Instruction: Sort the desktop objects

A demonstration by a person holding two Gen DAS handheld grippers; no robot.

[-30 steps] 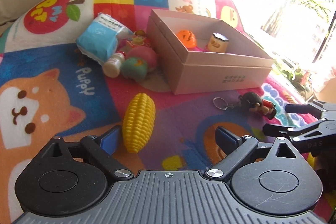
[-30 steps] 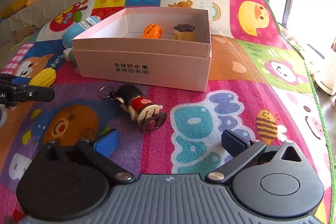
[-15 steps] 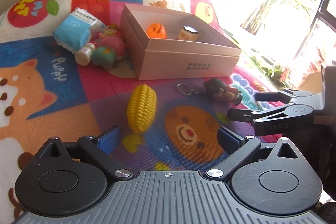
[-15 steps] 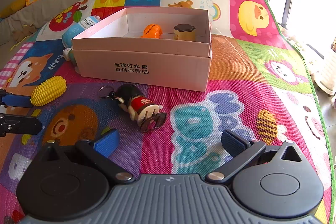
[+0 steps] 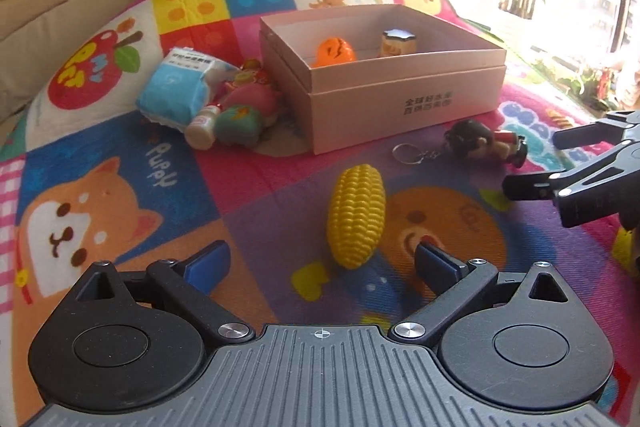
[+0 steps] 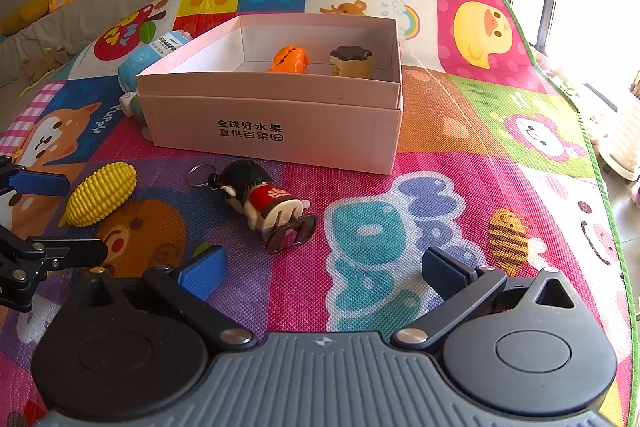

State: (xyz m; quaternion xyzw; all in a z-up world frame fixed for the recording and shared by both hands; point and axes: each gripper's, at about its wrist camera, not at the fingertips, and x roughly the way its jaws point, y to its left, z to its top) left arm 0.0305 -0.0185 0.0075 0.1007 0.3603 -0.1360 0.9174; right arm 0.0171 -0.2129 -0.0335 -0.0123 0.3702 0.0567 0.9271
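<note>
Left gripper (image 5: 322,261) is hanging low over the play mat (image 5: 248,187), jaws spread wide with nothing between the pads; they have just been opening. The yellow toy corn (image 5: 356,215) is lying on the mat just beyond the fingertips, lengthwise to the view, closer to the right-hand finger than to the left. Right gripper (image 6: 322,273) is likewise gaping and empty, hovering over the mat near the camera; the doll keychain (image 6: 264,203) is lying ahead of it, between it and the box. The pink cardboard box (image 6: 276,131) is sitting further off at mid-mat, open-topped, already holding an orange toy (image 6: 288,59) and a small brown-capped jar toy (image 6: 351,61). Far left of the box a cluster is waiting: a blue packet (image 5: 176,87), a small bottle (image 5: 202,127), and green and pink soft toys whose details are unclear. Reading the step: the left gripper is lining up on the corn, pick not yet made. Next move is calling for a short advance so the pads straddle the cob across its width, a slight shift right to centre it, then a closing. The ridged, tapered body may be prone to rolling or slipping out toward an end, so a grip at the thick middle looks safest.
</note>
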